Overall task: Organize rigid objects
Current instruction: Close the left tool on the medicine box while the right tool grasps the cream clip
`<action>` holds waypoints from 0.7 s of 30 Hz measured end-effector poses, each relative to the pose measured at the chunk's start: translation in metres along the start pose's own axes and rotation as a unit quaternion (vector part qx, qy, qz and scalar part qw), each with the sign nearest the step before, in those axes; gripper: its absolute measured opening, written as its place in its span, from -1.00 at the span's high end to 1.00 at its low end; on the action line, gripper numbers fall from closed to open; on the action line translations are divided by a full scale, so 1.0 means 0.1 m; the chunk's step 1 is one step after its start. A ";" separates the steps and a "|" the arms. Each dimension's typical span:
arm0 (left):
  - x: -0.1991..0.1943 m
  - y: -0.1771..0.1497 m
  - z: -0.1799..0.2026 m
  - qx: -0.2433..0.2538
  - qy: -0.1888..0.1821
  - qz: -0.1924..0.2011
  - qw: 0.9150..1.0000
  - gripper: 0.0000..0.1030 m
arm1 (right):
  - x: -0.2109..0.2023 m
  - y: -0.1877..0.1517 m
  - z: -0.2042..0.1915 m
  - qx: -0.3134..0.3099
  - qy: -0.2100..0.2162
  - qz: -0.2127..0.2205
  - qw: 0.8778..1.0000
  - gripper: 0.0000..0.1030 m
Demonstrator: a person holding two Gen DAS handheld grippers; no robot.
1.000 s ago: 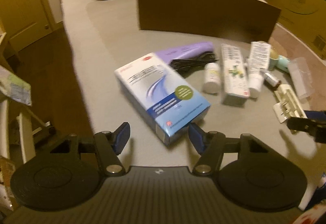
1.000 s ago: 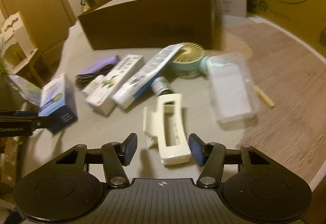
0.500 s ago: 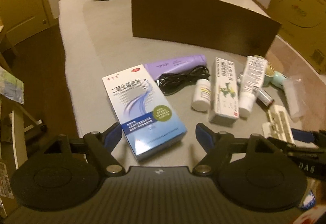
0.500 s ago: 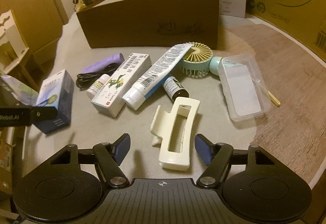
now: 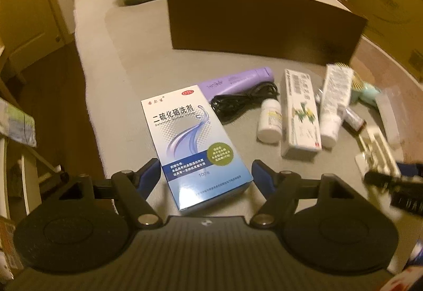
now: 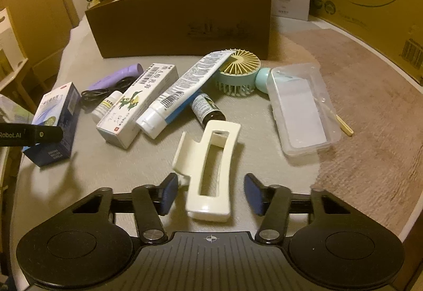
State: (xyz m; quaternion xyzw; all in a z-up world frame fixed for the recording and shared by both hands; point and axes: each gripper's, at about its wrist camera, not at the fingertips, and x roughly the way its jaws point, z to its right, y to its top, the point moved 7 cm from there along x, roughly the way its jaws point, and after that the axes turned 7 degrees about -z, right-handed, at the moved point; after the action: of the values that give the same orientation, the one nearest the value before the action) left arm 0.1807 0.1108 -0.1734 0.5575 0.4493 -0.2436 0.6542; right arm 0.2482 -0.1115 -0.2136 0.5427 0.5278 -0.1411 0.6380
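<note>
Left gripper: jaws spread wide and closing a little; the near end of the blue medicine box lies between the blue pads, with a gap on each side as far as the left wrist view shows.
Right gripper: jaws closing around the cream hair claw clip — the near end of the clip sits between the pads, with gaps visible on both sides, so it is not pinched.
Task things: all lie on the grey table, in the middle of both frames, in front of the brown cardboard box.
Row, centre of right wrist view: white carton, toothpaste tube leaning on the green handheld fan, dark small bottle, clear plastic case.
Only in the right wrist view: the fan's face and the stick beside the case.
Clearer in the left wrist view: purple device, black cord, white pill bottle — and the blue box's printed top.
</note>
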 end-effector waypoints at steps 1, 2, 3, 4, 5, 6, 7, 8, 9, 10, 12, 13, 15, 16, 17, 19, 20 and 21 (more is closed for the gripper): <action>-0.02 -0.03 0.01 0.010 -0.004 0.001 1.000 -0.43 | -0.01 -0.01 0.02 -0.002 0.003 -0.001 1.000 0.10; -0.04 -0.07 0.02 0.020 -0.009 0.001 1.000 -0.43 | -0.02 -0.02 0.04 -0.002 0.004 -0.003 1.000 0.11; -0.05 -0.10 0.01 0.027 -0.012 0.002 1.000 -0.43 | -0.04 -0.04 0.06 -0.002 0.007 -0.005 1.000 0.11; -0.07 -0.11 0.00 0.033 -0.015 0.003 0.999 -0.42 | -0.06 -0.06 0.08 -0.003 0.008 -0.006 1.000 0.11; -0.09 -0.14 -0.01 0.041 -0.017 0.003 0.999 -0.42 | -0.07 -0.08 0.10 -0.005 0.008 -0.008 1.000 0.11; -0.10 -0.15 -0.02 0.045 -0.017 0.002 0.999 -0.42 | -0.08 -0.09 0.11 -0.008 0.009 -0.010 1.000 0.10; -0.11 -0.15 -0.02 0.051 -0.014 -0.002 0.999 -0.42 | -0.10 -0.11 0.12 -0.011 0.010 -0.012 1.000 0.10; -0.11 -0.15 -0.03 0.052 -0.012 -0.006 0.999 -0.42 | -0.11 -0.11 0.13 -0.010 0.008 -0.014 1.000 0.08; -0.12 -0.14 -0.04 0.052 -0.011 -0.008 0.999 -0.42 | -0.12 -0.12 0.14 -0.006 0.007 -0.016 1.000 0.05; -0.12 -0.13 -0.04 0.049 -0.012 -0.010 0.999 -0.41 | -0.13 -0.11 0.15 -0.003 0.007 -0.017 1.000 -0.07; -0.11 -0.11 -0.06 0.037 -0.012 -0.017 0.999 -0.42 | -0.15 -0.09 0.16 0.004 0.007 -0.010 1.000 -0.28; -0.10 -0.09 -0.07 0.031 -0.013 -0.019 0.999 -0.42 | -0.16 -0.07 0.15 0.006 0.007 -0.005 1.000 -0.35; -0.08 -0.05 -0.08 0.014 -0.018 -0.023 0.999 -0.42 | -0.15 -0.01 0.14 0.005 0.007 -0.001 1.000 -0.41; -0.07 -0.02 -0.10 0.006 -0.019 -0.026 0.999 -0.42 | -0.14 0.01 0.13 0.003 0.005 -0.002 1.000 -0.42; -0.05 0.01 -0.11 -0.002 -0.021 -0.027 0.999 -0.42 | -0.12 0.03 0.12 0.000 0.001 -0.003 1.000 -0.42; -0.03 0.06 -0.13 -0.016 -0.023 -0.030 0.999 -0.42 | -0.08 0.07 0.09 -0.003 -0.002 -0.004 1.000 -0.42; -0.01 0.09 -0.14 -0.022 -0.024 -0.032 0.999 -0.43 | -0.05 0.09 0.09 -0.001 -0.002 -0.005 1.000 -0.42; 0.01 0.12 -0.13 -0.024 -0.023 -0.033 0.999 -0.43 | -0.03 0.11 0.08 0.003 -0.001 -0.007 1.000 -0.42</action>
State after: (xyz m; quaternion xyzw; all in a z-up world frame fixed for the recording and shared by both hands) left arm 0.1863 0.1266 -0.1679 0.5204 0.4583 -0.2672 0.6691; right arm 0.2596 -0.1156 -0.2069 0.5411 0.5302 -0.1476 0.6358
